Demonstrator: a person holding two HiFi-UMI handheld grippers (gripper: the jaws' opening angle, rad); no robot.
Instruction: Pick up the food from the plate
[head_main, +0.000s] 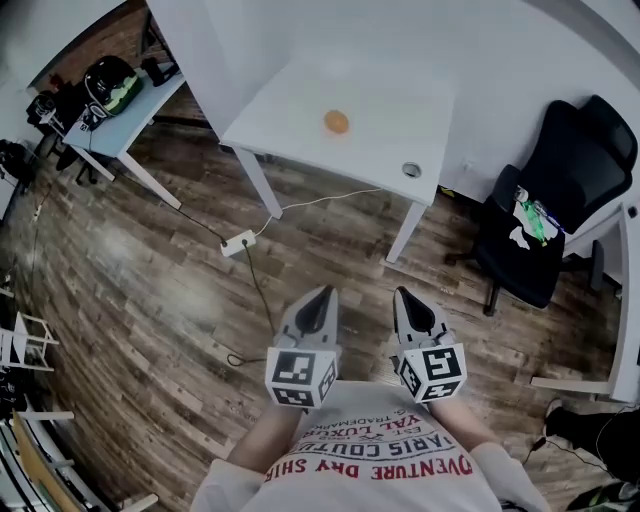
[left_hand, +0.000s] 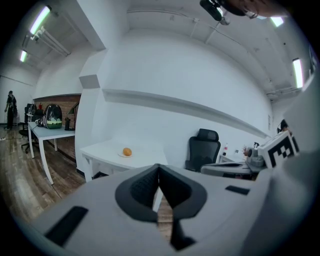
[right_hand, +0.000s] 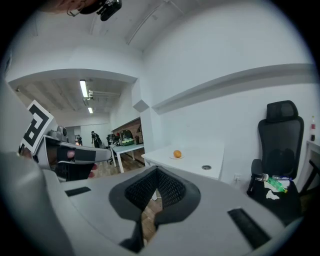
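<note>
Over wooden floor (head_main: 150, 300), left tool (head_main: 322, 296) and right tool (head_main: 403, 295) pressed together (nothing held)

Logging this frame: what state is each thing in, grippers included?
left gripper: jaws shut, empty, well away from the table.
right gripper: jaws shut, empty, also away from the table.
food: orange, sitting on the plate, not yet picked up.
plate: on the white table, holding the food.
office chair: unoccupied, small items on its seat.
power strip: lying on the floor.
</note>
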